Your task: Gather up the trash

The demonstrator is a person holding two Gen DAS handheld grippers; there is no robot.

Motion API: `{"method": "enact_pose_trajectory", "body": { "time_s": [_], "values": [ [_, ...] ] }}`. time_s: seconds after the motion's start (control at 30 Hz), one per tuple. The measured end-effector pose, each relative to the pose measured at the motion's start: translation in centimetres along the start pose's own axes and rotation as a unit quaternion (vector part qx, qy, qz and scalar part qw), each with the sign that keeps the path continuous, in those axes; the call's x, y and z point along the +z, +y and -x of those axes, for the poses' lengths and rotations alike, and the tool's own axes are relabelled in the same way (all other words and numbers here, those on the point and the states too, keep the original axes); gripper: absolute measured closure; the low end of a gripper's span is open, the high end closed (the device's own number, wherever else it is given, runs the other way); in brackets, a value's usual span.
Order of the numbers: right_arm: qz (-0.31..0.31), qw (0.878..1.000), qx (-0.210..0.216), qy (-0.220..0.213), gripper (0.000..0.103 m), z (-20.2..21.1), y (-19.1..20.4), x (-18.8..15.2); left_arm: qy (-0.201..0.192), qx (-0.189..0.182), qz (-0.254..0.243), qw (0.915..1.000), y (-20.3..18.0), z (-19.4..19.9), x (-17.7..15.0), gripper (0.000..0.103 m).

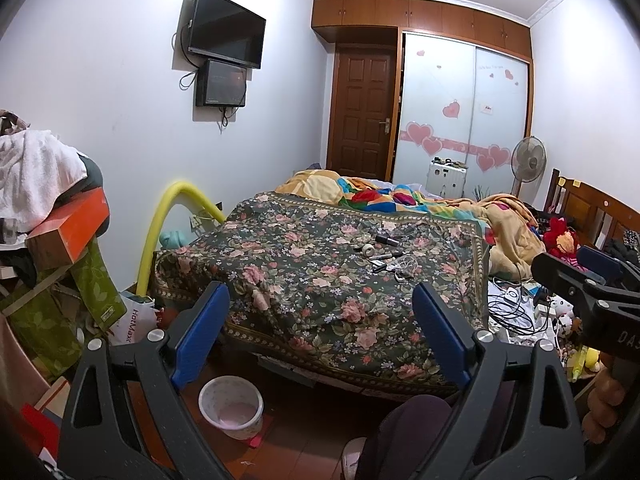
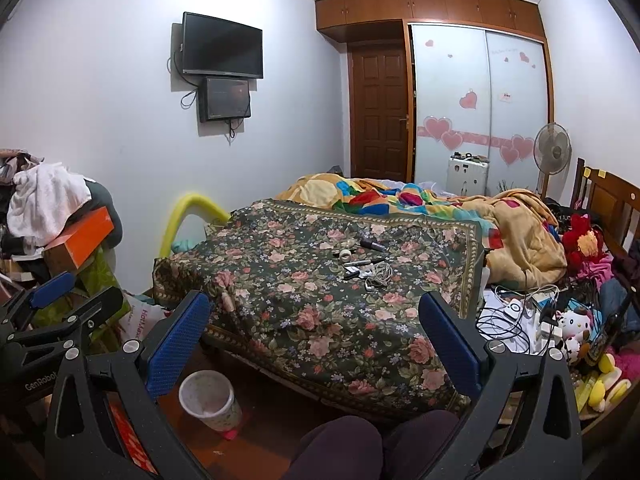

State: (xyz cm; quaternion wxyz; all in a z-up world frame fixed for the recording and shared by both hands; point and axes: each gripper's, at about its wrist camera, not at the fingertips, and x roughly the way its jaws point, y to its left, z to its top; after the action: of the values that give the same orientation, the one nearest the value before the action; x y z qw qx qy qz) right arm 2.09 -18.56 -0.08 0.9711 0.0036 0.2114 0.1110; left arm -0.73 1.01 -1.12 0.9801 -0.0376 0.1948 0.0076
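While spread wide and gripping nothing, left tool (image 1: 320,336) and right tool (image 2: 314,344) low in frame, above small white plastic waste bin (image 1: 231,406) on floor, lower left. Farther, mid-frame on dark floral bedspread (image 1: 304,280): tape roll (image 1: 368,251), markers, tangled white cable (image 2: 378,272).
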Motion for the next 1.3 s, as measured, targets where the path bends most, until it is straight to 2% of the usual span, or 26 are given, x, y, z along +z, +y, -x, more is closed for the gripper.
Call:
{"method": "enact_pose_trajectory", "body": {
  "time_s": [0.33,0.63,0.87,1.03,1.3],
  "values": [
    [-0.002,1.0,0.005,0.016,0.0,-1.7,-0.3,0.1,0.01,0.001,0.002,0.9999,-0.4,-1.5,0.4,0.009],
    [0.002,1.0,-0.009,0.026,0.0,-4.3,-1.5,0.9,0.024,-0.017,0.01,0.9995,-1.6,-5.8,2.2,0.009],
    [0.01,0.999,-0.034,0.024,0.0,-7.5,-4.3,2.2,0.03,-0.028,0.023,0.9989,-3.7,-12.0,4.1,0.009],
    [0.009,0.998,-0.056,0.034,0.0,-10.6,-6.8,3.0,0.059,-0.039,0.028,0.9971,-5.3,-17.9,5.0,0.009],
    [-0.01,0.994,-0.059,0.095,0.0,-18.7,-12.7,3.0,0.112,-0.036,0.003,0.9931,-8.4,-28.6,4.8,0.009]
  ]
}}
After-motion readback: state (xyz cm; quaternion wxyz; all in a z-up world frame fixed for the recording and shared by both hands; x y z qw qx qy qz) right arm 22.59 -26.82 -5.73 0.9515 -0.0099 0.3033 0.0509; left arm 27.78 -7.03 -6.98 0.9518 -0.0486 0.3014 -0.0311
